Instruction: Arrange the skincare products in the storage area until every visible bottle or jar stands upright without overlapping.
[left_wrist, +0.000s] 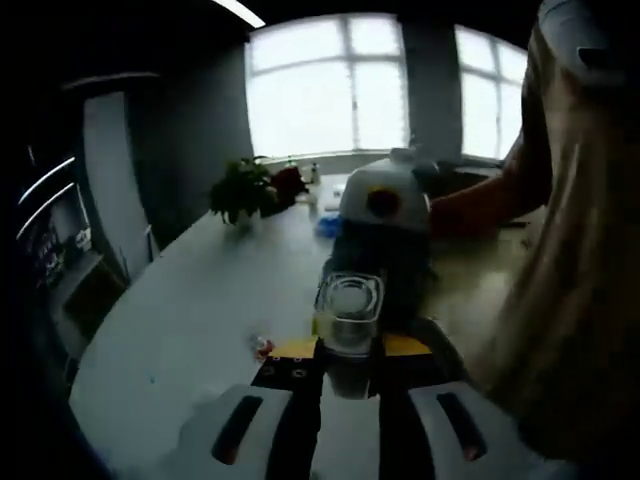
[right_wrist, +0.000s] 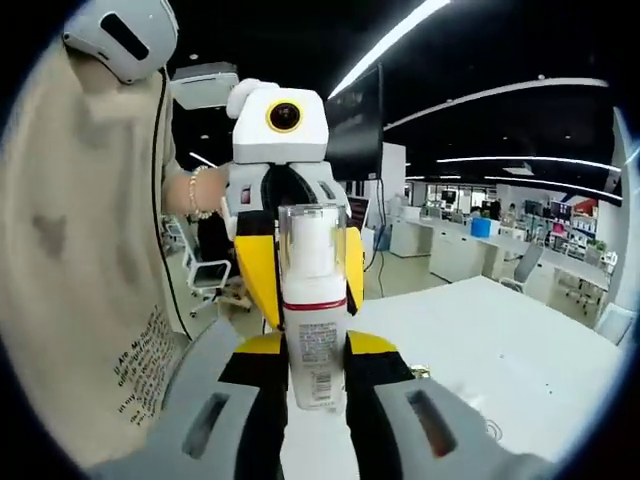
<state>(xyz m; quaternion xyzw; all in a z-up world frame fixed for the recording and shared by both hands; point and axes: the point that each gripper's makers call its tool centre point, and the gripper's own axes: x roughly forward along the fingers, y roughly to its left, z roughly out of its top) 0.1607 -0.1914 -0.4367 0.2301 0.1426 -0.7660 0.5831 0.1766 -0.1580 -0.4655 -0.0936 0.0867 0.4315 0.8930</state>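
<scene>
In the right gripper view a white pump bottle (right_wrist: 313, 330) with a clear cap, a red band and a printed label stands upright between my right gripper's (right_wrist: 315, 350) jaws, held in the air. The left gripper (right_wrist: 310, 280) faces me just behind it, its yellow jaws flanking the bottle's upper half. In the left gripper view a clear-capped bottle (left_wrist: 348, 318) sits between my left gripper's (left_wrist: 350, 346) jaws, with the right gripper (left_wrist: 385, 255) directly beyond it. I cannot tell for certain whether both views show the same bottle.
A long white table (left_wrist: 190, 320) stretches below, with a potted plant (left_wrist: 240, 190), a blue item (left_wrist: 328, 226) and a small red thing (left_wrist: 263, 347). A person's arm (left_wrist: 480, 205) and beige clothing (right_wrist: 80, 250) stand close. More white tabletop (right_wrist: 500, 350) lies to the right.
</scene>
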